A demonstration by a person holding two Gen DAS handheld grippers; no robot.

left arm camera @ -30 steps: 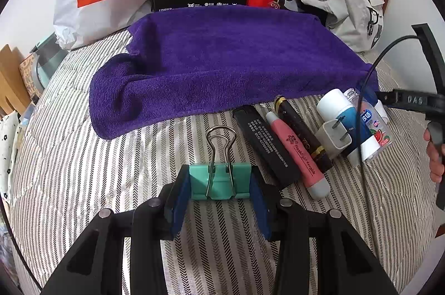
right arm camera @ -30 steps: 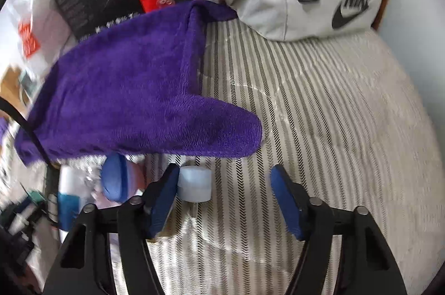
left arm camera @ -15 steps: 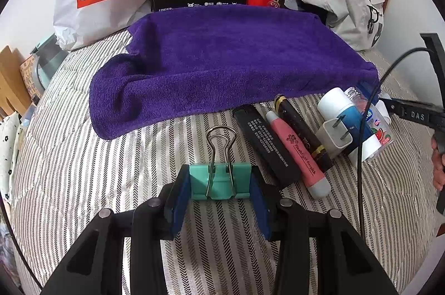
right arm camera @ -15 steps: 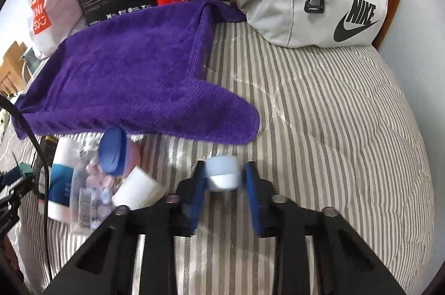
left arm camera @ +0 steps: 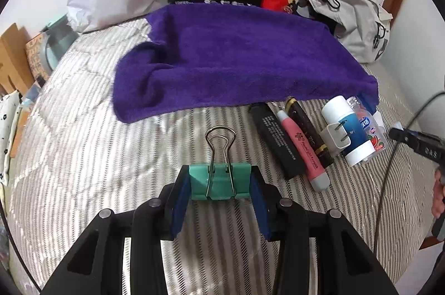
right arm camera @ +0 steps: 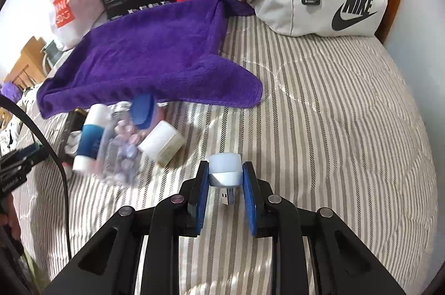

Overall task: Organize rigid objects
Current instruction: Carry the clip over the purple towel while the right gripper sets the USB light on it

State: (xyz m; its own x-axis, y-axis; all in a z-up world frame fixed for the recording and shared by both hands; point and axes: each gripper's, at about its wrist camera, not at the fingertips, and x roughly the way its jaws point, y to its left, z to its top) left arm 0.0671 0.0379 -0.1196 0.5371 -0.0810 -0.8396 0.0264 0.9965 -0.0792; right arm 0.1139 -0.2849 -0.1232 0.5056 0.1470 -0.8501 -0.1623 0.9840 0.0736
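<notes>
The left gripper (left arm camera: 221,181) is clamped on a teal binder clip (left arm camera: 220,181), its wire handle pointing toward the purple towel (left arm camera: 239,58) spread on the striped bedcover (left arm camera: 83,156). The right gripper (right arm camera: 224,170) is closed on a small white USB night light (right arm camera: 224,169), plug end down, just above the bedcover in front of the towel's near corner. Along the towel's near edge lie a black tube (left arm camera: 276,140), a pink tube (left arm camera: 303,153), a dark gold-banded tube (left arm camera: 308,132), a white charger plug (left arm camera: 338,136) and a blue-and-white bottle (left arm camera: 347,128).
</notes>
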